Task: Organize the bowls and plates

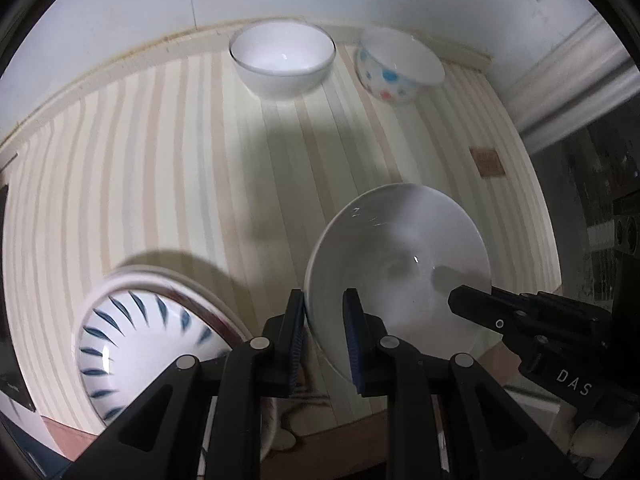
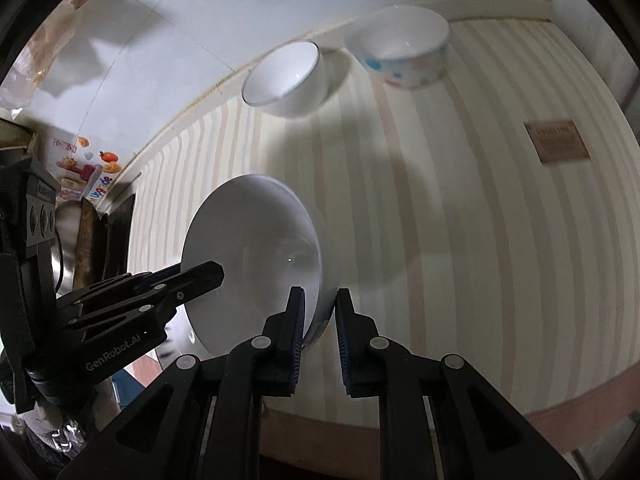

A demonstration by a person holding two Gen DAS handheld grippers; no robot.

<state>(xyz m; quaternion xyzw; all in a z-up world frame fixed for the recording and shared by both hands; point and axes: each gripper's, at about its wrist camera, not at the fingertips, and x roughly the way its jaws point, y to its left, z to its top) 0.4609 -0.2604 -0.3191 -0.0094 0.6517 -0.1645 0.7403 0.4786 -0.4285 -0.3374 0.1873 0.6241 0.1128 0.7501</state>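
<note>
Spanning both views, the striped table (image 1: 160,168) lies mostly bare up to the wall. Three bowls rest there: blue-leaf bowl (image 1: 140,344) at the near edge, white bowl (image 1: 282,60) and dotted bowl (image 1: 396,68) by the wall. A fourth, the plain bowl (image 1: 400,264), hangs above the table, its rim clamped by left gripper (image 1: 325,336) and right gripper (image 2: 319,332).

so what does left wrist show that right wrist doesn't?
Left wrist only: a blue-leaf patterned bowl at lower left on the striped tablecloth.

Right wrist only: a colourful printed box at the left edge.

Both: the large white bowl gripped at its rim by the left gripper and right gripper, the plain white bowl, the polka-dot bowl and a brown tag.
</note>
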